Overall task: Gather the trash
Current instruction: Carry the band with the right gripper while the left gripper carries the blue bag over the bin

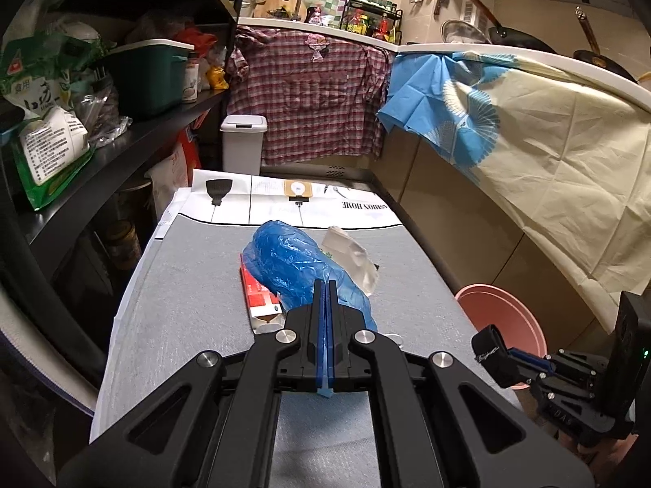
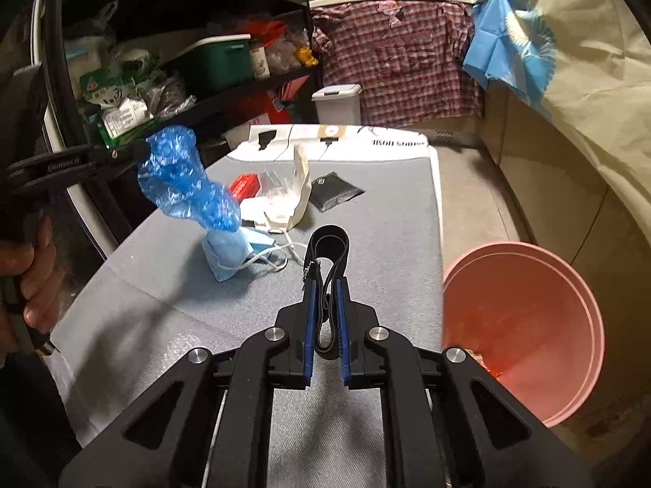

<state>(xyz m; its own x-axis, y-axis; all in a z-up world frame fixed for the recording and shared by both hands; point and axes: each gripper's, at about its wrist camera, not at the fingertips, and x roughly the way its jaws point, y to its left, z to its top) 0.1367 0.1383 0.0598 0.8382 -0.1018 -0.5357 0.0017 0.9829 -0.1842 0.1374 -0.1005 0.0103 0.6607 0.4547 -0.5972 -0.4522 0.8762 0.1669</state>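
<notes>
Over grey mat (image 2: 366, 211), claws (image 2: 325, 284) pinching trash.

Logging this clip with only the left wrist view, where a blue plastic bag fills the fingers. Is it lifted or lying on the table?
Observer: Lifted. The right wrist view shows the blue plastic bag hanging from the left gripper above the grey mat.
Reviewer: Anything beneath it?
Observer: A light blue face mask lies right under its lower end.
Reviewer: Any trash beyond the bag?
Observer: A black pouch lies flat on the mat, further back.
</notes>
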